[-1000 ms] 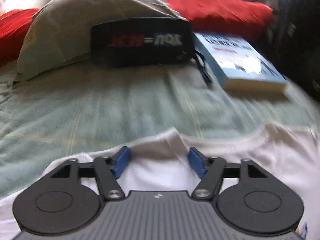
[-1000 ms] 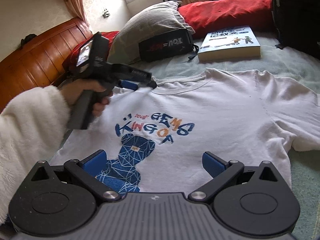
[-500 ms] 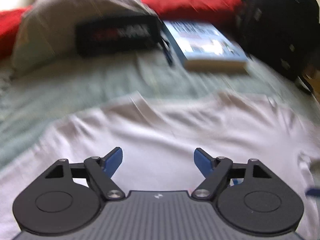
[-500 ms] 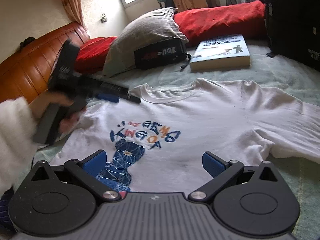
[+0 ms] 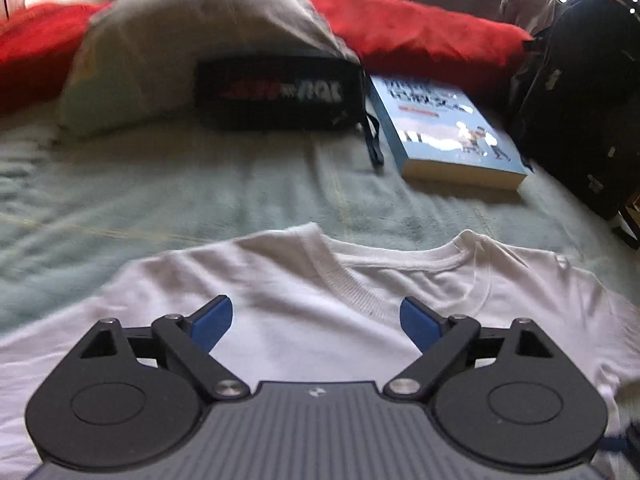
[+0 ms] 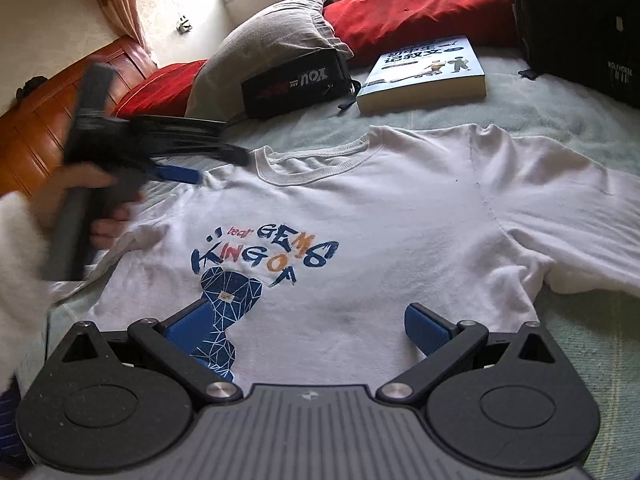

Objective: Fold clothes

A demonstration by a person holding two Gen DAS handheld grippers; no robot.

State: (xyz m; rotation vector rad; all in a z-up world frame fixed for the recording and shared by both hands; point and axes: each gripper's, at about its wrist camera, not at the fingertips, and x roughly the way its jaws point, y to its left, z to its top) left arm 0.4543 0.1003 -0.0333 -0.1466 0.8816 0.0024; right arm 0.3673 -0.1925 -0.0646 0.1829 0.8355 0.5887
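Observation:
A white T-shirt (image 6: pixel 400 220) with a blue and orange print lies front up and spread flat on the pale green bed cover (image 6: pixel 520 100). My right gripper (image 6: pixel 306 322) hovers open over the shirt's lower front, with nothing between its blue pads. A hand in a fluffy white sleeve (image 6: pixel 20 280) holds my left gripper (image 6: pixel 208 160) just above the shirt's left shoulder, beside the collar. In the left wrist view the left gripper (image 5: pixel 316 320) looks over the collar of the T-shirt (image 5: pixel 280 280). Its jaws are opening and hold nothing.
At the head of the bed lie a grey pillow (image 6: pixel 272 40), red pillows (image 6: pixel 420 12), a black pouch (image 6: pixel 296 80) and a blue book (image 6: pixel 424 76). A black backpack (image 6: pixel 580 20) stands at the right. A wooden headboard (image 6: pixel 48 120) runs along the left.
The left gripper's jaws have widened, and it has lifted a little by the shirt's left shoulder. The right gripper has hardly moved.

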